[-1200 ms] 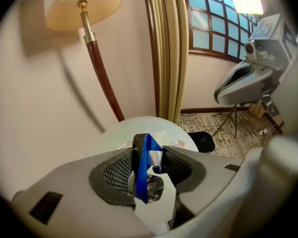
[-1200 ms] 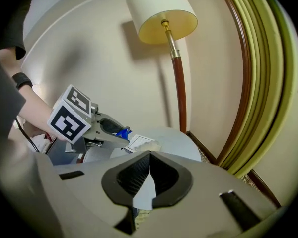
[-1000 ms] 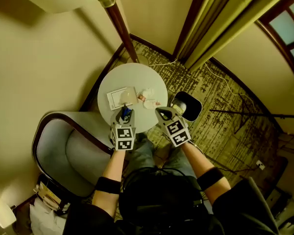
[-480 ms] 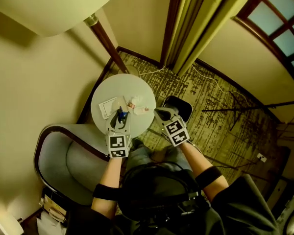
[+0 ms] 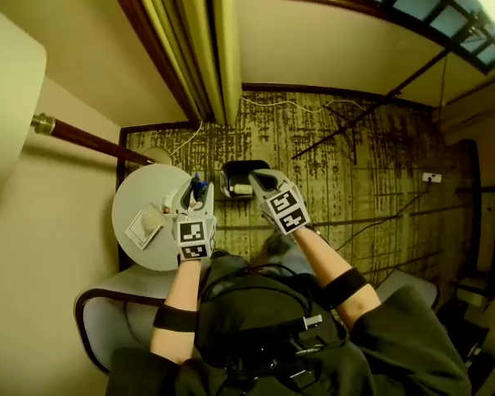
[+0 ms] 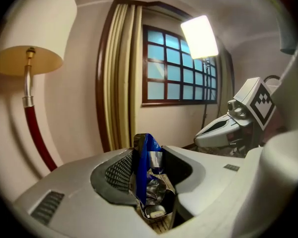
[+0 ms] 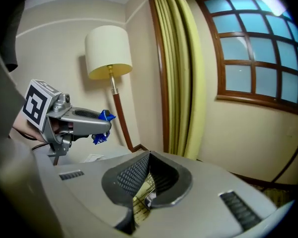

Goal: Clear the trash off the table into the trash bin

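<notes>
Blue-and-silver foil, crumpled into a tall twist, stands in the left gripper [image 6: 150, 195], whose jaws are clamped on this wrapper [image 6: 148, 170]. We see its blue side folded over at the top. The shiny, creased silver bunches lower down between the pads, and a small pale end shows at the bottom.

In the head view, the wrapper is held up in the air at the edge of the round white table [image 5: 136, 205], on the side facing the black bin [image 5: 228, 172]. It is just beside the bin but not over its mouth. The right gripper [image 7: 141, 185] has its jaws pressed together with nothing between them, and in the head view it overlaps the bin's far side. A pale scrap lies inside the bin.

On the table we make out a white card [image 5: 140, 231] with a pale lump on it, too small to identify. The bin sits on patterned carpet [image 5: 355, 163]. Beyond the table stand a lamp [image 7: 108, 51] with a cream shade on a dark red pole, a yellow curtain [image 7: 181, 68] and a gridded window [image 7: 258, 48].
</notes>
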{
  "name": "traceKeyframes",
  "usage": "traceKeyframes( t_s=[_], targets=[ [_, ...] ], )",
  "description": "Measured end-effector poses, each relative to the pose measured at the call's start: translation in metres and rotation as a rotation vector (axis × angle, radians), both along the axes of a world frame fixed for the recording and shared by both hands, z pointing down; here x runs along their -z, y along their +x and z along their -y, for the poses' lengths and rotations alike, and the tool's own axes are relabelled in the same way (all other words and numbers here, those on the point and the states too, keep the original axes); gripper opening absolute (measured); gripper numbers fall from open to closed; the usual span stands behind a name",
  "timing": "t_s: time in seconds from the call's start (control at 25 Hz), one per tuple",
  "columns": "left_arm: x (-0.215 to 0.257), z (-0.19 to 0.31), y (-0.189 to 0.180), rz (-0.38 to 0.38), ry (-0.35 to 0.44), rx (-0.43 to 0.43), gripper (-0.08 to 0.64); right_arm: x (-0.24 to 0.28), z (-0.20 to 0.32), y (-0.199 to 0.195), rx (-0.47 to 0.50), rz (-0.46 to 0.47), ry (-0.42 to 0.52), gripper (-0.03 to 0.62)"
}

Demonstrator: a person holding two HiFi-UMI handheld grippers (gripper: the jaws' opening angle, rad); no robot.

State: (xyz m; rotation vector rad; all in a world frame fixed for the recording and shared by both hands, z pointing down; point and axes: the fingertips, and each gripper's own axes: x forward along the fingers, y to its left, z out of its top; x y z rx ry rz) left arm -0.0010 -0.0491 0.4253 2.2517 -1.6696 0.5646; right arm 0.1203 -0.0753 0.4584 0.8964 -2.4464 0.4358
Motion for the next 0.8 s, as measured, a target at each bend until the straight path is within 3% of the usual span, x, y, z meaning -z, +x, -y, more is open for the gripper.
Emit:
traceKeyframes(
  t_s=[0.16, 0.4, 0.8],
  targets=[
    [-0.002, 0.018, 0.054, -0.017, 0.010, -0.111, 0.170, 0.002, 0.006, 0.046, -0.099, -0.008, 0.025, 0.002],
    [-0.034, 0.028, 0.102, -0.026, -0.032, -0.199, 0.170, -0.021, 0.003, 0.073, -0.131, -0.033, -0.010, 0.002],
    [-0.179, 0.052, 0.144, 0.021, -0.189, -0.245, 0.170, -0.148, 0.017, 0.086, -0.115, -0.040, -0.124, 0.002]
  ],
)
